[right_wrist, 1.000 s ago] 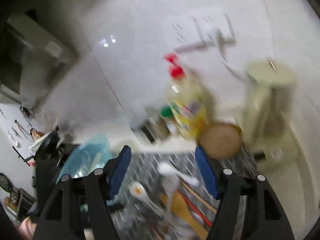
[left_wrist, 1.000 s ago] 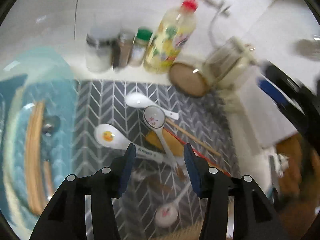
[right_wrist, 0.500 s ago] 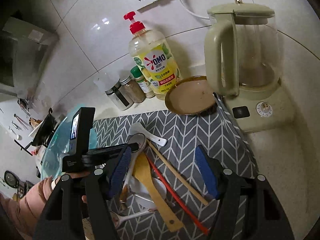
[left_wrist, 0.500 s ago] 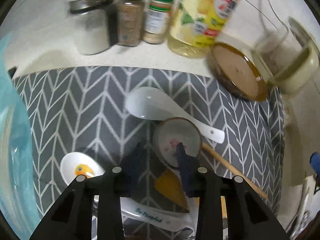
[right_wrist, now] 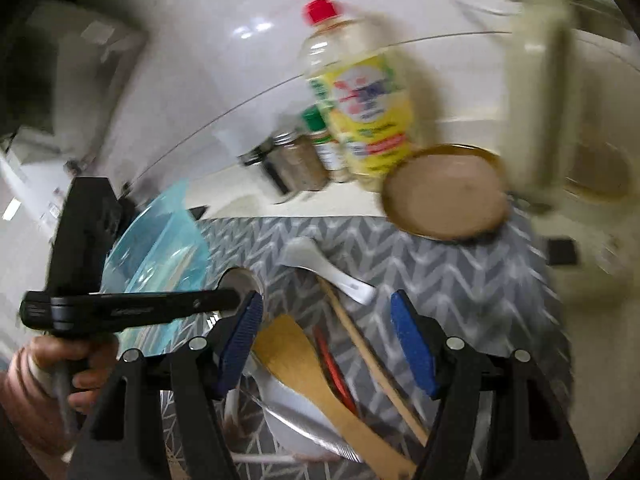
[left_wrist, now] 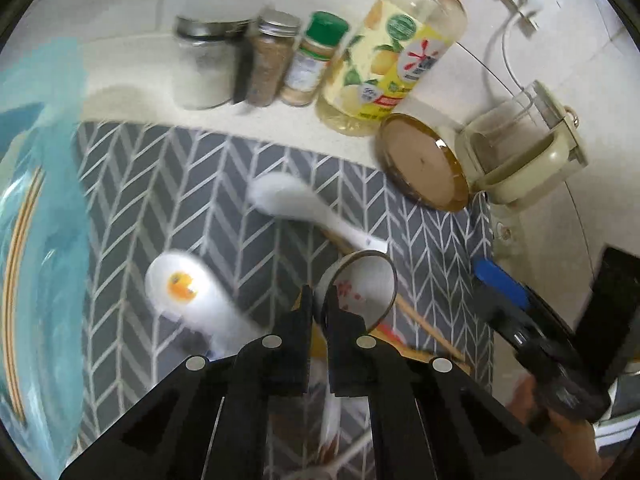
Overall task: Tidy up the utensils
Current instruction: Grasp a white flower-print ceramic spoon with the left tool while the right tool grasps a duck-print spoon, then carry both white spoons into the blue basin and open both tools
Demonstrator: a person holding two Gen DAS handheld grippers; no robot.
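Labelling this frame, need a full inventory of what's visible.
Grey chevron mat: 1, on the counter.
White ceramic spoons: 3; plain, orange-print, red-flower brown-rimmed gripped.
Wooden spatula: 1, on mat.
Chopsticks: wooden, red.
Spice jars: 3, back.
Yellow soap bottle: 1.
Brown saucer: 1.
Cream kettle: 1.
Blue bowl: 1, left.
Left gripper: shut on the spoon.
Right gripper: open.

Pale bench (left_wrist: 132, 96) carrying a chevron mat (left_wrist: 160, 184)

Jars (left_wrist: 272, 64), a soap bottle (left_wrist: 392, 60) and a kettle (left_wrist: 528, 152) stood from 11 to 2 o'clock.
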